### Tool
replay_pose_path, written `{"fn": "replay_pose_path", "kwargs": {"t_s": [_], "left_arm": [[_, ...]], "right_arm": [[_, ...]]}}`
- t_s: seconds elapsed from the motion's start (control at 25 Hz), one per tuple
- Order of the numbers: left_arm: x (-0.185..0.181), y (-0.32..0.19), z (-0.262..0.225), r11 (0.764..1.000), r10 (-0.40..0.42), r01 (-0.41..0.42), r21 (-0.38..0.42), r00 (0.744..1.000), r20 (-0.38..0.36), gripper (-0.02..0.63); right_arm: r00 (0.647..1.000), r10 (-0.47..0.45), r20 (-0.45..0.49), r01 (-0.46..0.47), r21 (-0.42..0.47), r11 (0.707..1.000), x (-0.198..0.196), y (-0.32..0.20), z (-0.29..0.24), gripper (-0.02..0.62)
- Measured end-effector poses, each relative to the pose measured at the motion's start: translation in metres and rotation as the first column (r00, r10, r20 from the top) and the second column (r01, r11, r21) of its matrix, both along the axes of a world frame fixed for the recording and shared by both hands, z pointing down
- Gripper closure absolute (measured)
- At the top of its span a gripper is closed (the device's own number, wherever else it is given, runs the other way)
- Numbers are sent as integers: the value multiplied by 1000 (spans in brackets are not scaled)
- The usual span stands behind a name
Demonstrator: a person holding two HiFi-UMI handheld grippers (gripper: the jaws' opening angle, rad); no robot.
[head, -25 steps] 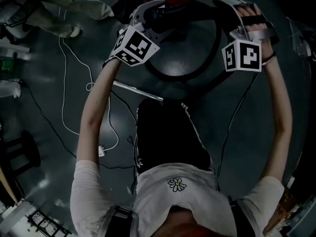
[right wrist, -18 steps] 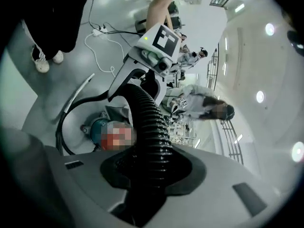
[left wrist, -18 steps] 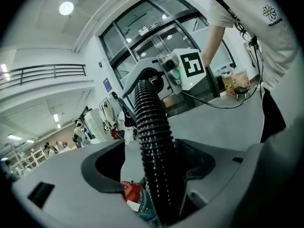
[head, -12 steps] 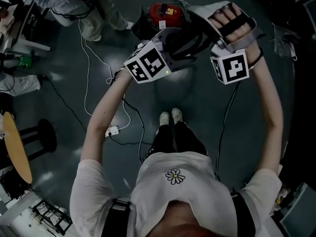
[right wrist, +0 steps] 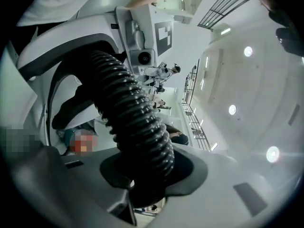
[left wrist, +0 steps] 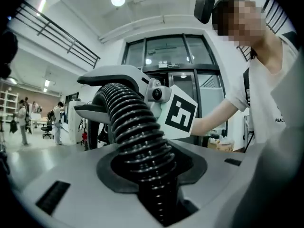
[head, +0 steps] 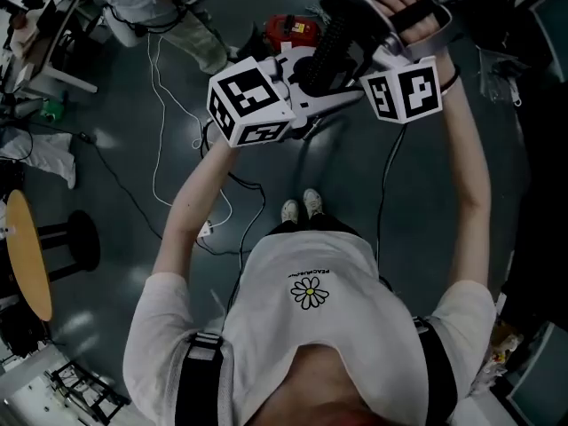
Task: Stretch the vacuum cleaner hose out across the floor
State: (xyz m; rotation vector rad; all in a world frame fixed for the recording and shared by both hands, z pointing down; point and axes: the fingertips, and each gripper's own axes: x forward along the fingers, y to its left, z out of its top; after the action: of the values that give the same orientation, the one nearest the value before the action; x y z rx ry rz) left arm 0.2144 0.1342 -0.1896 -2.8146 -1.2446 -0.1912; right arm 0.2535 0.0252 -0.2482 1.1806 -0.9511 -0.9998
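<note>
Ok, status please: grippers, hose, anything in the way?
Left gripper just closed on the hose; right gripper shut on it. Hose held high. Cables on floor below.

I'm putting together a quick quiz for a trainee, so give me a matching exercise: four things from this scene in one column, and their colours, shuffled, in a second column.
Things:
1. hose
2. vacuum cleaner
3. cable lying on the floor
4. round tabletop

Colours:
A. white
B. yellowish
C. black
D. red

Pairs: 1-C, 2-D, 3-A, 4-B
</note>
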Motion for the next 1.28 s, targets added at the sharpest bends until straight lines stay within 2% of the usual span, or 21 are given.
{"fn": "replay_pose_path", "kwargs": {"t_s": [0.12, 0.24, 0.32, 0.36, 0.4, 0.44, 0.48, 0.52, 0.56, 0.6, 0.68, 0.72, 0.84, 0.92, 1.04, 1.12, 1.16, 1.24, 1.28], "left_arm": [[-12, 7, 13, 997, -12, 13, -82, 1000, 9, 436], [-23, 7, 18, 978, -33, 38, -203, 999, 27, 439], [-27, 2, 18, 961, -59, 67, -270, 998, 36, 449], [-29, 0, 16, 953, -66, 74, -292, 997, 35, 451], [-34, -2, 14, 951, -67, 72, -300, 997, 28, 451], [-39, -1, 12, 955, -61, 63, -289, 998, 16, 451], [-47, 1, 10, 963, -50, 48, -264, 999, 1, 451], [-56, 3, 8, 971, -37, 33, -237, 999, -11, 451], [-64, 5, 5, 975, -26, 20, -220, 999, -21, 451], [-72, 6, 2, 976, -18, 12, -218, 999, -27, 451], [-80, 5, -5, 974, -12, 6, -225, 1000, -27, 451], [-82, 4, -6, 976, -11, 6, -217, 1000, -20, 451], [-87, 7, -5, 983, -9, 10, -183, 1000, 4, 449], [-93, 10, -9, 980, -9, 10, -199, 1000, 6, 449], [-115, 14, -16, 980, -3, 2, -199, 1000, -4, 449], [-128, 9, -15, 981, -17, 17, -192, 1000, 4, 449], [-131, 3, -10, 978, -40, 42, -203, 999, 17, 449], [-133, -14, 4, 969, -110, 121, -216, 992, 60, 449], [-134, -20, 12, 968, -145, 159, -195, 986, 86, 449]], "right_arm": [[989, -46, 138, 49, -17, 999, -10, 3, 22, 443], [934, -85, 346, 78, 33, 996, -15, 3, 34, 422], [881, -43, 471, -4, 99, 995, 5, 10, 38, 413], [838, -7, 545, -72, 125, 990, 23, 19, 44, 411], [770, 26, 637, -151, 143, 978, 46, 31, 53, 408], [671, 44, 740, -230, 152, 961, 69, 44, 66, 408], [553, 48, 832, -298, 144, 944, 88, 56, 83, 408], [436, 48, 899, -345, 118, 931, 99, 64, 105, 407], [336, 53, 940, -368, 79, 927, 103, 69, 129, 407], [257, 68, 964, -371, 33, 928, 103, 70, 156, 405], [147, 111, 983, -355, -53, 933, 101, 62, 206, 359], [104, 127, 986, -349, -83, 933, 101, 54, 226, 331], [0, 143, 990, -301, -136, 944, 96, 21, 264, 319], [-41, 147, 988, -248, -153, 957, 84, -4, 280, 318], [-53, 157, 986, -260, -165, 951, 74, -39, 303, 319], [-41, 180, 983, -288, -184, 940, 76, -49, 310, 326], [-27, 185, 982, -299, -184, 936, 79, -48, 307, 440], [-5, 174, 985, -327, -166, 930, 88, -37, 293, 442], [4, 165, 986, -341, -154, 927, 92, -32, 282, 443]]}}
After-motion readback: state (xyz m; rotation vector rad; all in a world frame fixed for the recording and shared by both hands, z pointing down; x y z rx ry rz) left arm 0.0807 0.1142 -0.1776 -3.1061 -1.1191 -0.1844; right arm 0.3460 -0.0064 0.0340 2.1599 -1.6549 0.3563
